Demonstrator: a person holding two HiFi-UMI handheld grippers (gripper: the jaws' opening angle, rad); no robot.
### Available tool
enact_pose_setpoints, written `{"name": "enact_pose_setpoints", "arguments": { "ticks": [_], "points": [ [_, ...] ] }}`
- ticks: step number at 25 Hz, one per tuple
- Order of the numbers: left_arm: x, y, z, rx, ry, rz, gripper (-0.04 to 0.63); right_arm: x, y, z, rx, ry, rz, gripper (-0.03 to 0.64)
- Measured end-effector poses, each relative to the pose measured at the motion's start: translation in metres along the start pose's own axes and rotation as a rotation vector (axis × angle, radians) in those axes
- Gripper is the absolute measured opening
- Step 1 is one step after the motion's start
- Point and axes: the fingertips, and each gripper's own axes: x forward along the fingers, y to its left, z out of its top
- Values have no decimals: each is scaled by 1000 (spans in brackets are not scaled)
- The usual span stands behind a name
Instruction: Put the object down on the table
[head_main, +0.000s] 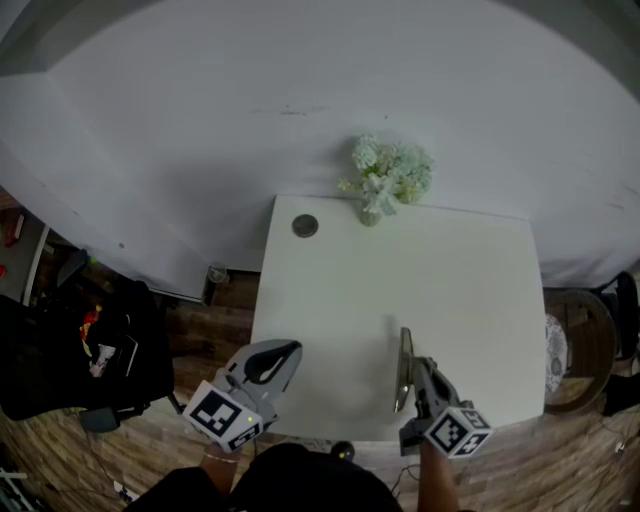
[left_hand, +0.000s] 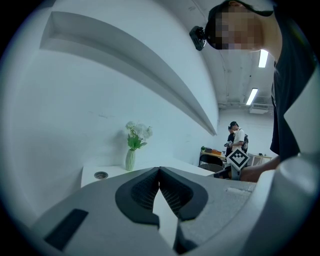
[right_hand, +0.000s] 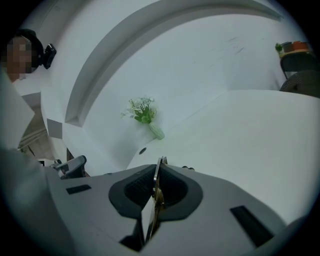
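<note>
right gripper (head_main: 416, 368) — clamps thin object (head_main: 404, 345) | near table (head_main: 450, 280) front edge | open surface beyond

Bright, soft, even light from ceiling strips (left_hand: 263, 58), with fisheye-warped, vignetted edges.

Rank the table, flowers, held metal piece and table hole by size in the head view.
1. Table
2. Flowers
3. Metal piece: seen edge-on and nearer the camera, so its true size is unsure
4. Hole
</note>
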Motion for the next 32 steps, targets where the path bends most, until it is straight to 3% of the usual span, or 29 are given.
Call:
{"name": "enact_pose_setpoints", "arguments": {
  "ticks": [32],
  "points": [
    [27,16,5,6,-15,-72,0,21,-36,-25,2,56,-123,15]
  ]
}}
